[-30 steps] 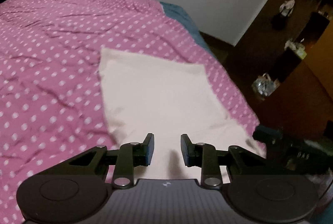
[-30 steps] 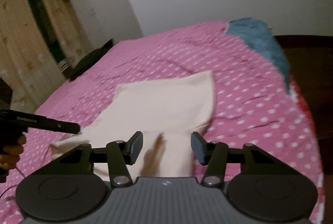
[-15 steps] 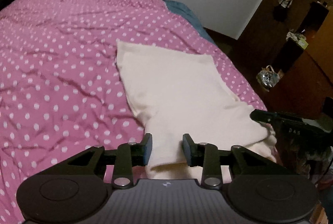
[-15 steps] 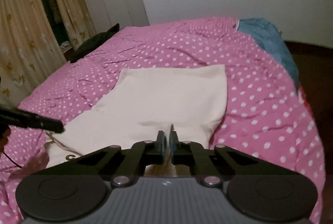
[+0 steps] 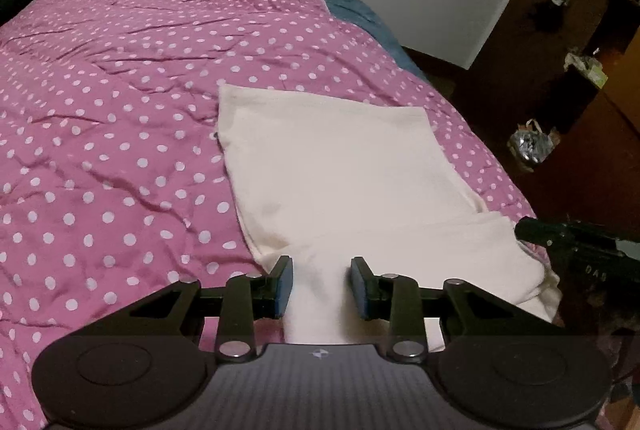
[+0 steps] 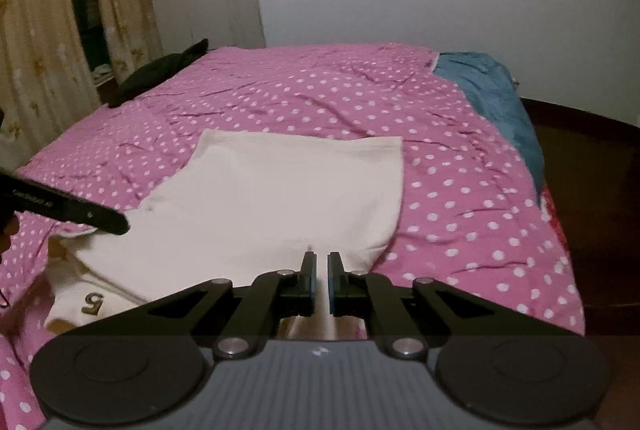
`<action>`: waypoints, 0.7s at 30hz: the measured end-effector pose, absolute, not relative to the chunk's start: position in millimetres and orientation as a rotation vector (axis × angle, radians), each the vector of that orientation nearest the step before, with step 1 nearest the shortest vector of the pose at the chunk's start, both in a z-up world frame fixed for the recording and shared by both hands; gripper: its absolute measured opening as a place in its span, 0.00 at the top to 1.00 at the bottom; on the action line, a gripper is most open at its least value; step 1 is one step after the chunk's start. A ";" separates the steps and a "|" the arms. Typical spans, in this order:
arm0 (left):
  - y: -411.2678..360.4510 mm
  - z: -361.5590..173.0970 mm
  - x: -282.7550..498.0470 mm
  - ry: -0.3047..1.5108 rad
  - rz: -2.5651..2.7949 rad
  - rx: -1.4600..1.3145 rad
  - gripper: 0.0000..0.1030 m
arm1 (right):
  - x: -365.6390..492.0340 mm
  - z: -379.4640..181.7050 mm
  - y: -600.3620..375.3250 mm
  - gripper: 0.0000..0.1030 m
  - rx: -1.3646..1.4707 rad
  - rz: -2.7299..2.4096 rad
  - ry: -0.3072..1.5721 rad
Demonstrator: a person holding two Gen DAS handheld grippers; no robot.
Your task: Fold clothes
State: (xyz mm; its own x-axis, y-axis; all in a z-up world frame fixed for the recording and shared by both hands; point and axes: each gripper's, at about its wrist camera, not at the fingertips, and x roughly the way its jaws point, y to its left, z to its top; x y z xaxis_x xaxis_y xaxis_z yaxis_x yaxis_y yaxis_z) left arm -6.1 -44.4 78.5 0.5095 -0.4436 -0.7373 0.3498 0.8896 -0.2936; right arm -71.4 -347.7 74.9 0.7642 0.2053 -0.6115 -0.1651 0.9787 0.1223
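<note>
A cream garment (image 5: 336, 170) lies flat on the pink polka-dot bed cover (image 5: 120, 110), its near end bunched at the bed's edge. My left gripper (image 5: 321, 284) hovers over that near end with its jaws apart; cloth shows in the gap, but the pads do not press it. In the right wrist view the garment (image 6: 280, 190) carries a gold "5" (image 6: 93, 304) at its near left. My right gripper (image 6: 319, 280) is shut on a thin fold at the near right edge. The left gripper's black finger (image 6: 80, 212) reaches in from the left.
A blue cloth (image 6: 492, 98) lies on the bed's far right corner and a black item (image 6: 160, 70) on the far left. Curtains (image 6: 36, 50) hang at left. Dark wooden furniture with a shiny bag (image 5: 532, 146) stands right of the bed.
The right gripper's jaws went from wide apart to closed on the garment's near edge. The left gripper drew back toward the near end, and the cloth there bunched up.
</note>
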 end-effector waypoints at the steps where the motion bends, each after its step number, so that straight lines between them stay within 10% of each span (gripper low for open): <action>1: -43.1 81.1 -7.1 0.915 -0.481 -0.116 0.66 | -72.1 77.7 -348.9 0.92 0.067 0.202 0.660; 21: -26.4 81.6 -40.9 0.879 -0.480 -0.003 0.52 | -102.7 69.2 -326.1 0.69 -0.064 0.367 0.708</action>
